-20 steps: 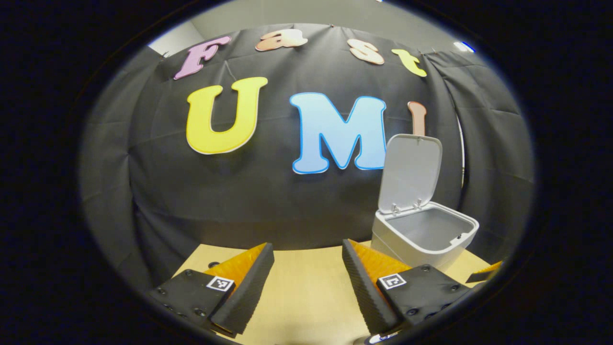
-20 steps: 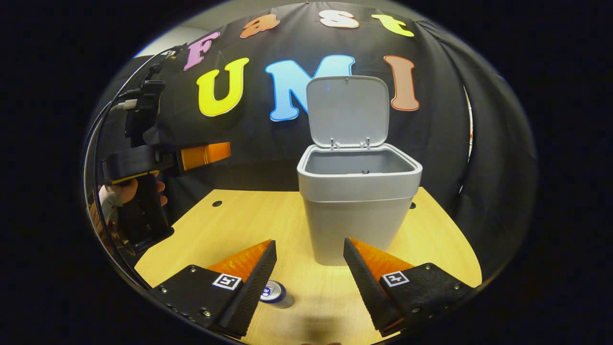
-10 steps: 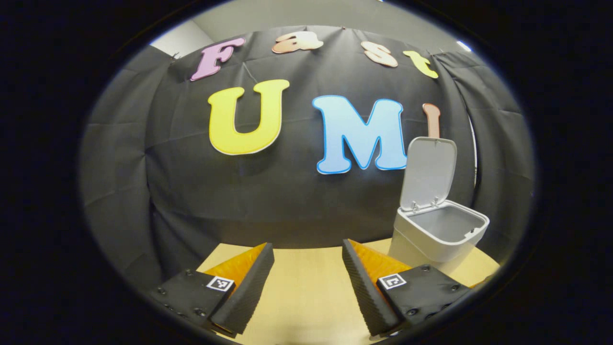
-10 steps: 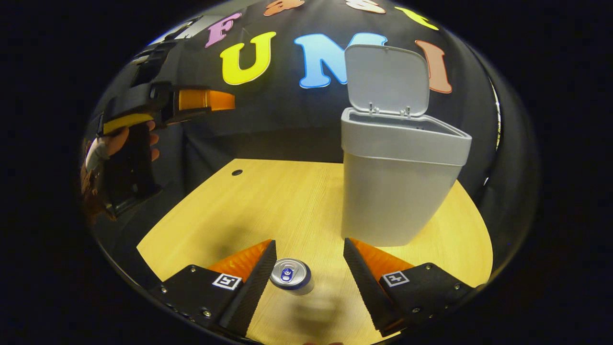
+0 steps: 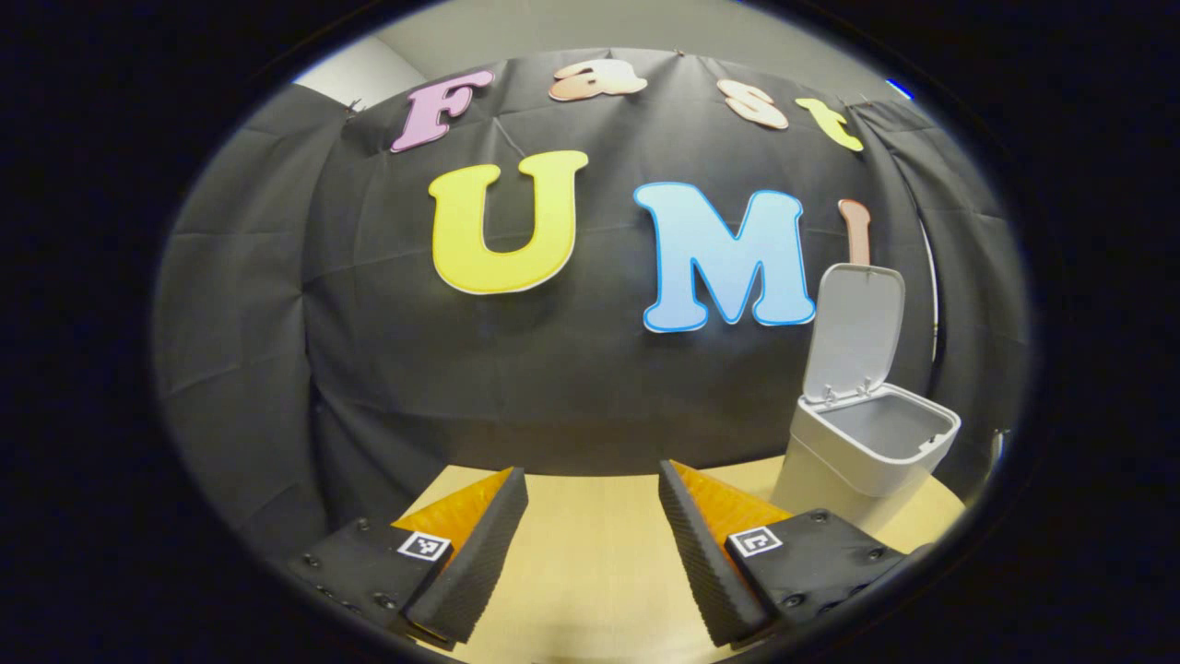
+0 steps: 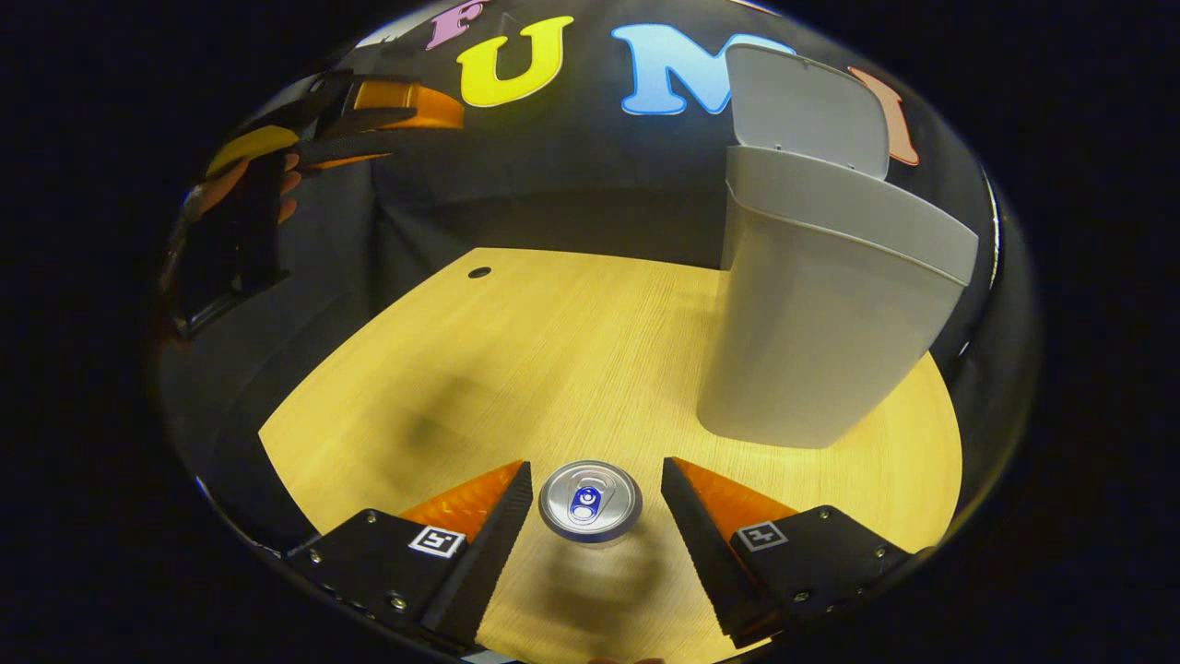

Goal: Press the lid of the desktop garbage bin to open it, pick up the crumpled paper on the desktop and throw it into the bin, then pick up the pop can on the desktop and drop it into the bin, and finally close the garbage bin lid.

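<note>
Pop can point(image 6: 590, 501) upright near the bin point(image 6: 820, 304), between wide-spread right gripper point(image 6: 596, 539) fingers, untouched. Probably light, thin-walled, slick: best squeezed gently mid-body. Left gripper point(image 5: 590, 544) wide, empty.

The tongs point(image 5: 590, 535) gape over the wooden desktop point(image 5: 590, 572), with the open-lidded bin point(image 5: 871, 452) far right.

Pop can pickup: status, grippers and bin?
Right gripper open, fingers either side of upright pop can, not touching. Left gripper open, empty, raised off to the side. Bin lid up. Nothing in the way.
</note>
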